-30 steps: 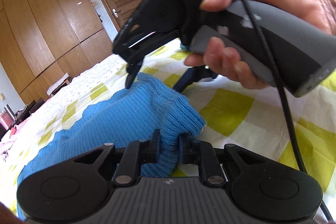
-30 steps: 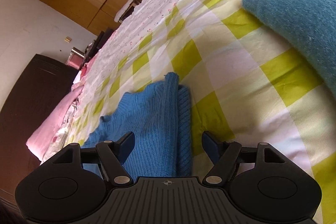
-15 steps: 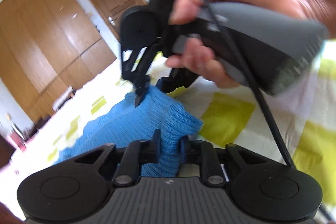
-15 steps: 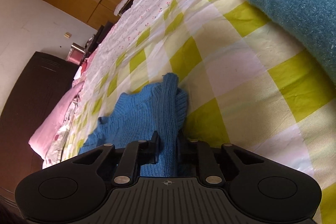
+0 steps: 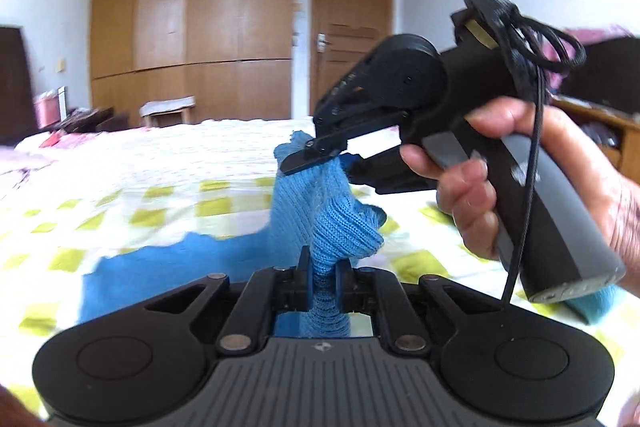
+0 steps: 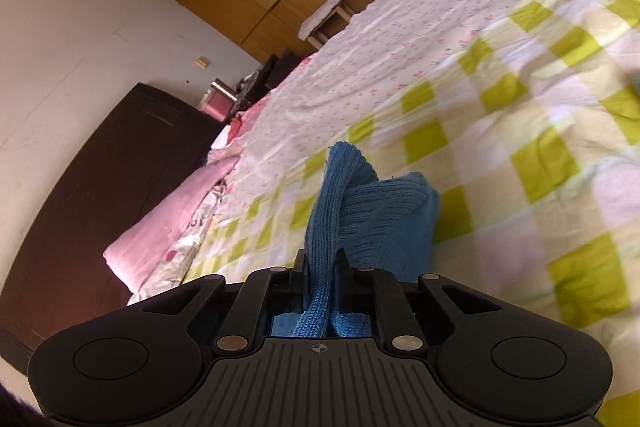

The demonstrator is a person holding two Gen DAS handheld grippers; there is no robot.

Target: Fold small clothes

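both grippers are clamped on a blue knitted garment (image 5: 320, 211) above a bed spread with a green-and-white checked sheet (image 5: 168, 195). the left gripper (image 5: 322, 281) has its jaws drawn together on a ribbed edge of the knit, and the right gripper (image 6: 320, 277) pinches another ribbed edge the same way. in the left wrist view the right gripper (image 5: 316, 159), gripped by the person's right hand (image 5: 516, 187), appears higher up with its tips closed over the top of the cloth. that end of the garment is raised off the bed, while the rest trails down to a flat blue patch on the sheet, lower left in the same view.

the step in hand looks like the lift-and-carry stage of a fold, with one end of the garment raised by two pinched points. which end it is, hem or shoulders, is hard to tell through the motion blur.

the next move probably calls for keeping both grips firm and the pinched edge level and taut, then carrying it over the part lying flat. once the edges line up, the raised end would be lowered before either grip lets go. a slack or uneven carry would likely bunch the knit.
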